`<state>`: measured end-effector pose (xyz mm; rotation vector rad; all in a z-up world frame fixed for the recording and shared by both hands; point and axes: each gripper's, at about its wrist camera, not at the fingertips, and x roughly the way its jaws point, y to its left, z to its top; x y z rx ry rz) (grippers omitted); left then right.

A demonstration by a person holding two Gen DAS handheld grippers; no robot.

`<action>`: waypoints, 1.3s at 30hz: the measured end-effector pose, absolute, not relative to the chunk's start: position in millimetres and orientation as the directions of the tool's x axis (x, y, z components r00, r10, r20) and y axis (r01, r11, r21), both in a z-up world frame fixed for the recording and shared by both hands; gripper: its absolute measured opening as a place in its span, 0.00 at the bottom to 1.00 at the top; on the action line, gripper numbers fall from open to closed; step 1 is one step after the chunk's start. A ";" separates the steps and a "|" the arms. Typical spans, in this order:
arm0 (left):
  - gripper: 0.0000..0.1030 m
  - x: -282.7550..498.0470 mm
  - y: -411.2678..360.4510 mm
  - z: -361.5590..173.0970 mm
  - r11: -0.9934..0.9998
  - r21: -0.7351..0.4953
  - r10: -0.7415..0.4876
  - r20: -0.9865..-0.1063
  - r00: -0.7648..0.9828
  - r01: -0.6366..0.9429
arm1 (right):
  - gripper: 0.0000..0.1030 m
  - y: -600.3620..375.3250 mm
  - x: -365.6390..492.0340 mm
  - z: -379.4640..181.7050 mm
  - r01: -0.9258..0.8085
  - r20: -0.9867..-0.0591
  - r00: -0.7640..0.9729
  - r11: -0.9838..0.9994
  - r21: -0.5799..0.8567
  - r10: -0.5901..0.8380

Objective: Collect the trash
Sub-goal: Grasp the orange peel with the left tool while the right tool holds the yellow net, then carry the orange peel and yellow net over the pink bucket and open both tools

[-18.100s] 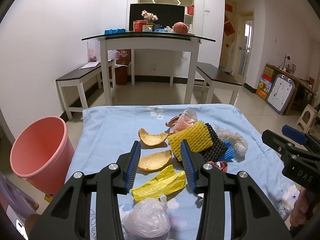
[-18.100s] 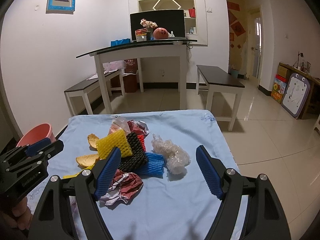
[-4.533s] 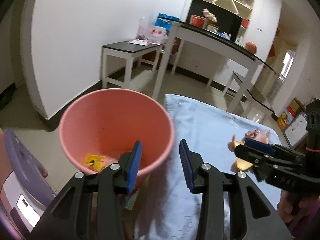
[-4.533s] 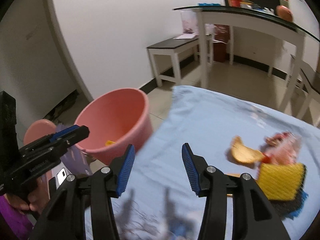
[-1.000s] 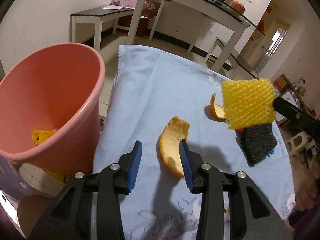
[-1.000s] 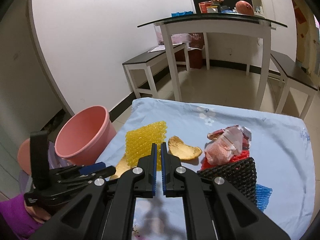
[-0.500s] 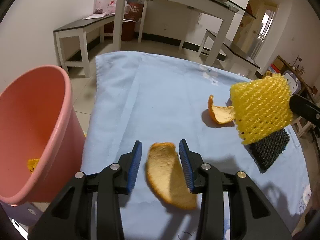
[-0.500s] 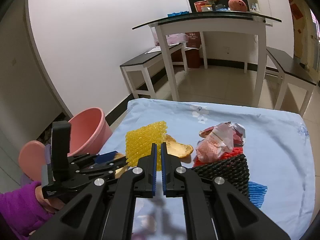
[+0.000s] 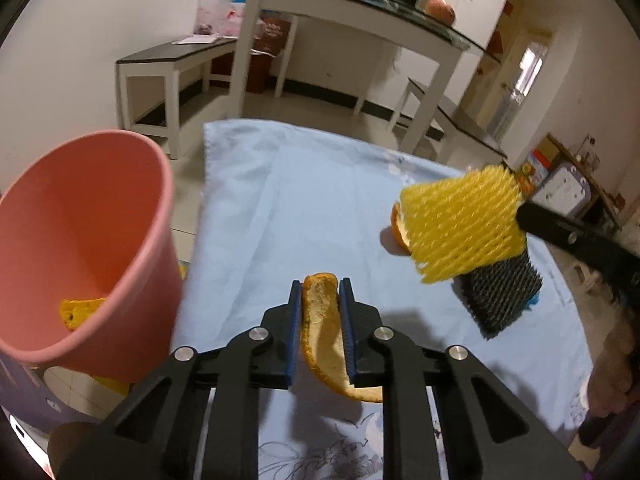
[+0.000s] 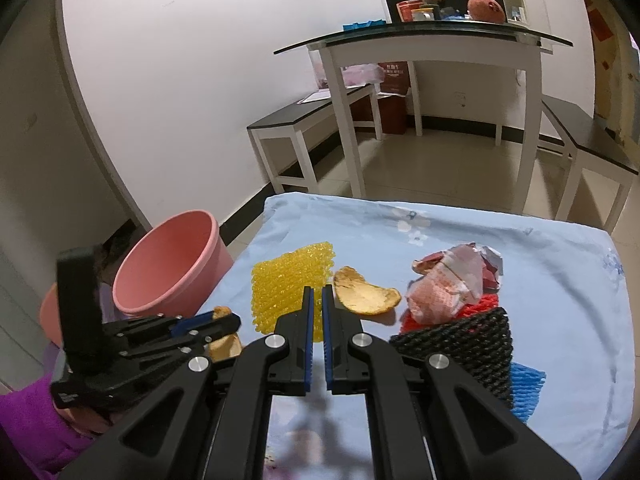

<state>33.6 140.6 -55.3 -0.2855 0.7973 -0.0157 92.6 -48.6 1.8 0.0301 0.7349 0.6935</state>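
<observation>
The left gripper (image 9: 321, 286) is closing on a curved orange peel strip (image 9: 325, 330). The right gripper (image 10: 315, 294) clamps a yellow foam fruit net (image 10: 290, 286) above the blue-clothed tabletop's (image 9: 316, 216) left edge, beside the pink plastic bucket (image 9: 76, 240).

The left gripper (image 9: 321, 296) is pointed steeply downward, and its jaws are closing, with a piece of orange peel (image 9: 326, 332) pressed between the blue pads. It is carried by a hand in a purple sleeve (image 10: 30, 428). The right gripper (image 10: 315, 300) is angled downward, its jaws brought together on the edge of a yellow foam net (image 10: 290, 292), which is held raised.
</observation>
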 end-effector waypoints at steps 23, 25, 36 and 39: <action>0.16 -29.3 265.7 3.6 0.883 -0.257 0.183 -0.582 0.792 -0.393 | 0.03 128.2 83.2 19.3 -0.762 -0.598 0.423 0.625 0.173 0.681; 0.16 -30.6 274.4 -0.3 0.876 -0.260 0.191 -0.587 0.787 -0.406 | 0.04 140.7 82.3 15.6 -0.770 -0.608 0.415 0.617 0.162 0.677; 0.17 -30.3 299.6 -18.9 0.852 -0.271 0.204 -0.619 0.759 -0.449 | 0.04 178.2 74.2 -5.4 -0.799 -0.659 0.380 0.589 0.120 0.650; 0.21 -31.3 303.8 -20.2 0.847 -0.276 0.200 -0.626 0.753 -0.454 | 0.05 182.0 73.4 -7.6 -0.803 -0.665 0.373 0.584 0.117 0.647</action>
